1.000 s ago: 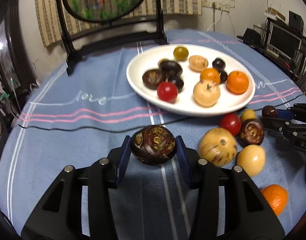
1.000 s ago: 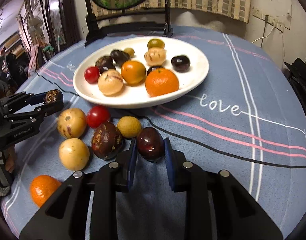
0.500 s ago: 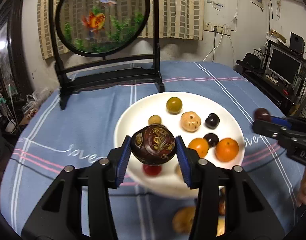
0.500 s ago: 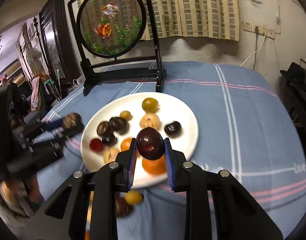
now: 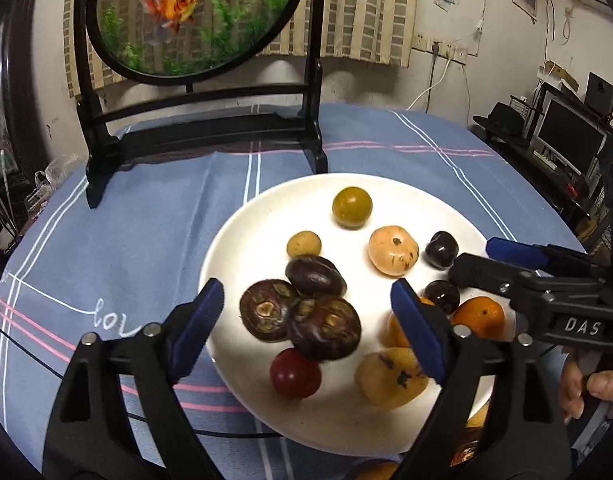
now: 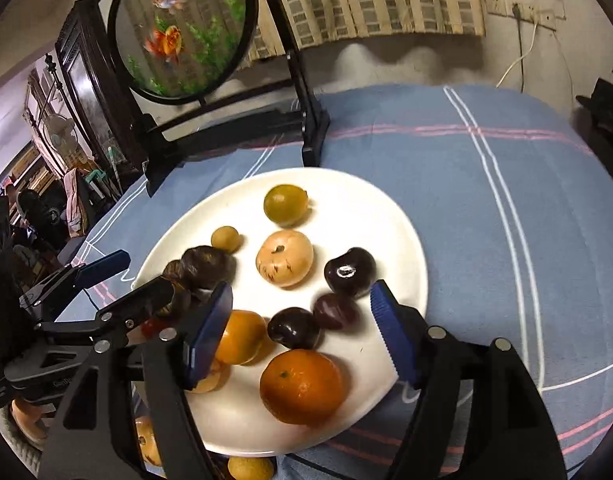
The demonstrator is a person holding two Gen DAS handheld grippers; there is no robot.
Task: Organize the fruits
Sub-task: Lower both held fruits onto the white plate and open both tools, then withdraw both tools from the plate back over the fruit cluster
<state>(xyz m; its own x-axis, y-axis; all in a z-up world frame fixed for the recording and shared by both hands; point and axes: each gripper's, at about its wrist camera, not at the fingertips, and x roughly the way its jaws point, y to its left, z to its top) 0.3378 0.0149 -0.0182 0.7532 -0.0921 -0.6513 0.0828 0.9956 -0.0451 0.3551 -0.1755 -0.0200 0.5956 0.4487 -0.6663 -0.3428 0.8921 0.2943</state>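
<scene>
Ahead of your tongs, past the round table's blue striped cloth (image 5: 154, 240), a black wooden stand (image 5: 202, 120) holds a round screen painted with goldfish and green weed (image 5: 186, 16). Behind it you face a pale, stained wall (image 5: 446, 80) hung with a beige checked curtain (image 5: 366, 12); a socket strip (image 5: 440, 48) feeds a white cable downward. Off to your right sit a computer monitor (image 5: 566, 140), a speaker (image 5: 600, 88) and a dark hat (image 5: 506, 118). To your left stands a dark carved cabinet (image 6: 86, 76), with a cluttered, brighter room beyond.
</scene>
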